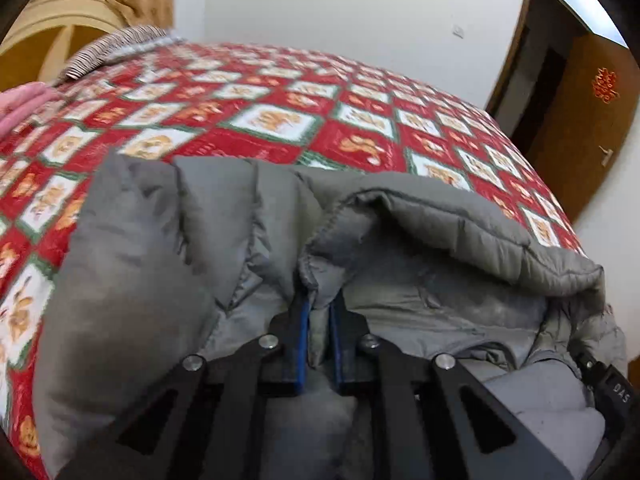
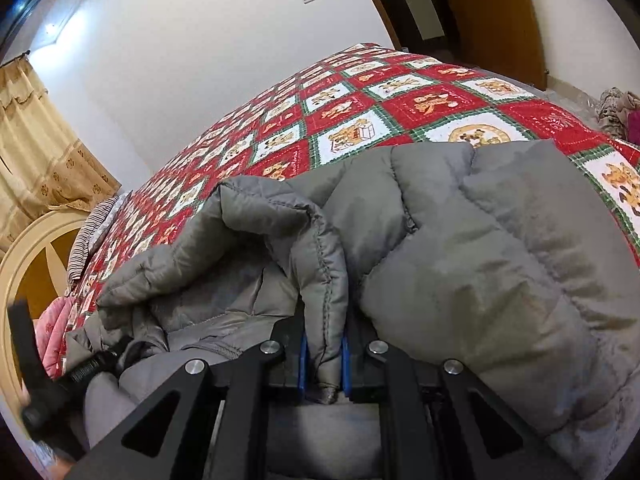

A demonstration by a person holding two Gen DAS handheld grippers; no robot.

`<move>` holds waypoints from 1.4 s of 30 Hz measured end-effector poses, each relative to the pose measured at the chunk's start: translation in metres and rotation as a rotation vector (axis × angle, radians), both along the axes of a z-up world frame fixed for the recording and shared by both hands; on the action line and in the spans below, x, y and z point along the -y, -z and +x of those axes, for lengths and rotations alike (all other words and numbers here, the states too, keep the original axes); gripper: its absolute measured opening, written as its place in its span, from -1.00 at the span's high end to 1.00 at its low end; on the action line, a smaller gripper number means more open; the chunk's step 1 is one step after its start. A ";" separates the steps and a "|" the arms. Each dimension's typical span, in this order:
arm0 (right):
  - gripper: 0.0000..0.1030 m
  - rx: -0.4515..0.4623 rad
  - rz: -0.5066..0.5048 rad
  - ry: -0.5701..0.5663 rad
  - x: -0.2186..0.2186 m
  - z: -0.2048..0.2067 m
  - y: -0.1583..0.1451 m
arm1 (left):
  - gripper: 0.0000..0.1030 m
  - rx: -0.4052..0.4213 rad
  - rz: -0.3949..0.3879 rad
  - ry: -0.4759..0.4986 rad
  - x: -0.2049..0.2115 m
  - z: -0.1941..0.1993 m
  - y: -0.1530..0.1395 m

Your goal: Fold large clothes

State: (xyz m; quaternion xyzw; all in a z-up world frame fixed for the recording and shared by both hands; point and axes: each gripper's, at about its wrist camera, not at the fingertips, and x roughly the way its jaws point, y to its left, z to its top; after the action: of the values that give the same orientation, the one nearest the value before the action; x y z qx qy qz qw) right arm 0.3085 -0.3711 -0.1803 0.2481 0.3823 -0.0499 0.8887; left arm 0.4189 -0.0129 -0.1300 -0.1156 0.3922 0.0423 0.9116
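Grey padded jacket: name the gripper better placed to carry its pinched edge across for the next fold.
Probably either. The left gripper and right gripper each clamp a seamed edge of the grey padded jacket, with open bedspread ahead of both.

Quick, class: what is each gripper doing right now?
Left gripper: shut on the grey padded jacket.
Right gripper: shut on the same jacket's edge.

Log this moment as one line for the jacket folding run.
left gripper: shut on grey puffer jacket edge | right gripper: shut on jacket edge | jacket: on patchwork bedspread
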 end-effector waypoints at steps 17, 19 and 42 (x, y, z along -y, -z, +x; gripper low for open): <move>0.67 -0.079 -0.157 0.001 -0.028 0.087 -0.070 | 0.70 0.037 -0.008 -0.013 -0.004 -0.005 0.001; 0.67 -0.204 -0.101 -0.038 -0.034 0.092 -0.038 | 0.69 0.038 -0.025 -0.012 -0.006 -0.005 0.001; 0.66 -0.080 -0.356 -0.121 -0.061 0.054 -0.008 | -0.64 -0.083 0.126 0.087 0.037 0.046 -0.002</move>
State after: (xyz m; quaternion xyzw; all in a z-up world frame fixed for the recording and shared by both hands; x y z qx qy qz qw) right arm 0.3628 -0.3103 -0.1719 0.0611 0.4168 -0.0730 0.9040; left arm 0.4651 -0.0504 -0.1275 -0.0390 0.4306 0.0322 0.9011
